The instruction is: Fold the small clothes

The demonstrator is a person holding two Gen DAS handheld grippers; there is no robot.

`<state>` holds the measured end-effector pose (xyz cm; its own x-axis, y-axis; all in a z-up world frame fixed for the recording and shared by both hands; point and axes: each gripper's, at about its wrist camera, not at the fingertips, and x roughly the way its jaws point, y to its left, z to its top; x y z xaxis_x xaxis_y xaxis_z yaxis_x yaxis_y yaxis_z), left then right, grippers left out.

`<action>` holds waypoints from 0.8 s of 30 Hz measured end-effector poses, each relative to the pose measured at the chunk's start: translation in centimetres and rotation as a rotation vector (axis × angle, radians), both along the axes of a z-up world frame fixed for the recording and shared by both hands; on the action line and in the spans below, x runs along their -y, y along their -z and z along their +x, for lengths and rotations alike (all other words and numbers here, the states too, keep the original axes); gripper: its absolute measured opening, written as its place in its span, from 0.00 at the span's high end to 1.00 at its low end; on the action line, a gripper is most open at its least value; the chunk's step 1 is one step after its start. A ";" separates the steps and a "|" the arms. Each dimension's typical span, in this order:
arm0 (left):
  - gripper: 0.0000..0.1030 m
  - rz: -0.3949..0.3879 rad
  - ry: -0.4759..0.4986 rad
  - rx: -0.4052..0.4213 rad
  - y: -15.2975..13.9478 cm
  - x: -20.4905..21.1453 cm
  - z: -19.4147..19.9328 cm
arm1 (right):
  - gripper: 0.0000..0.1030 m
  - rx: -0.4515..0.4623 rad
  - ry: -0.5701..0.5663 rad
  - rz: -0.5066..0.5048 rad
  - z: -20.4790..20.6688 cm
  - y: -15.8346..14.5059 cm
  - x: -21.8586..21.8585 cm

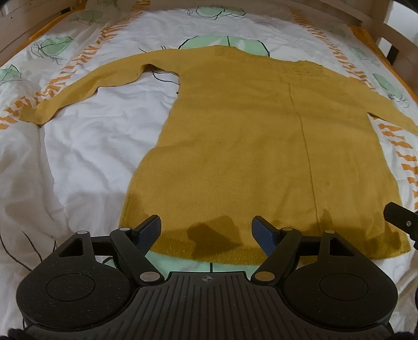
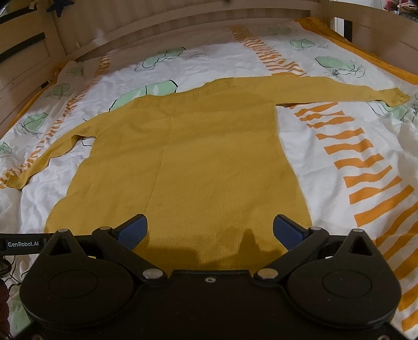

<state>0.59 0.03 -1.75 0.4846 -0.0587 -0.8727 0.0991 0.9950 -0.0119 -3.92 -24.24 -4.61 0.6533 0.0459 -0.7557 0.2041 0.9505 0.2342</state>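
A mustard-yellow knitted sweater (image 1: 248,146) (image 2: 209,162) lies flat on the bed, hem toward me, both sleeves spread out to the sides. Its left sleeve (image 1: 86,86) reaches far left; its right sleeve (image 2: 339,90) stretches right. My left gripper (image 1: 206,230) hovers open over the hem's left part, blue pads wide apart with nothing between them. Over the hem's right part my right gripper (image 2: 210,227) stands open as well, empty. A piece of the right gripper (image 1: 402,219) shows at the left wrist view's right edge.
The bed sheet (image 1: 86,157) (image 2: 352,146) is white with orange stripes and green leaf prints, wrinkled at the left. A wooden bed frame (image 2: 183,23) runs along the far side and both ends (image 1: 376,28).
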 end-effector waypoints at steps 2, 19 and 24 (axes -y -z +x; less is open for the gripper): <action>0.27 0.002 0.003 -0.001 0.0 0.1 0.2 | 0.01 -0.004 0.000 0.005 0.3 0.1 0.1; 0.27 0.010 0.002 -0.003 0.3 1.1 4.3 | 0.01 -0.023 0.005 0.032 3.8 1.5 1.5; 0.27 -0.005 0.017 0.037 0.0 1.8 6.6 | 0.01 -0.014 0.018 0.069 5.1 2.2 2.8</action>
